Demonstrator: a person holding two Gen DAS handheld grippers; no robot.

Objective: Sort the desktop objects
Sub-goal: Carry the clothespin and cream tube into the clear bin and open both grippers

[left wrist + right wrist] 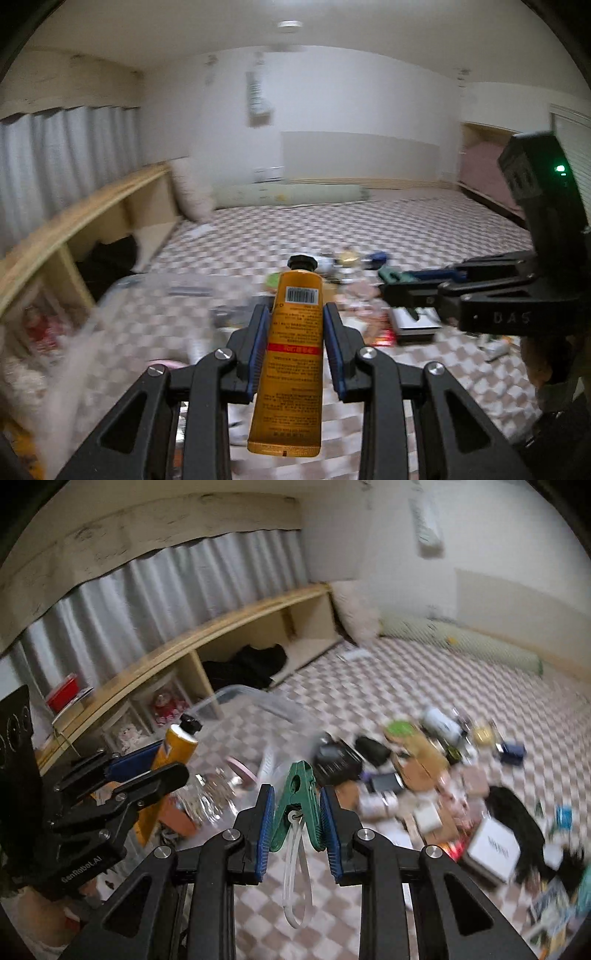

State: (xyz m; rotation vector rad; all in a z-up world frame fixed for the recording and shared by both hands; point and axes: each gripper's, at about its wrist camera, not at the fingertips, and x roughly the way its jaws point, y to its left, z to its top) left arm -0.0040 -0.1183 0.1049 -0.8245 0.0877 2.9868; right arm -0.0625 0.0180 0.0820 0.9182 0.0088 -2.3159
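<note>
Two grippers, each clamped on one item above the cluttered checkered mat.
Left gripper [297, 334] pinches an orange tube [291, 354] by its sides, black cap pointing away; right gripper [297, 821] squeezes a green clothespin [297, 801] with a white loop hanging beneath. Beyond them, a heap of small objects [424, 786] lies mid-mat [388, 679], a clear plastic bin [255, 705] near the mat's shelf-side edge.
</note>
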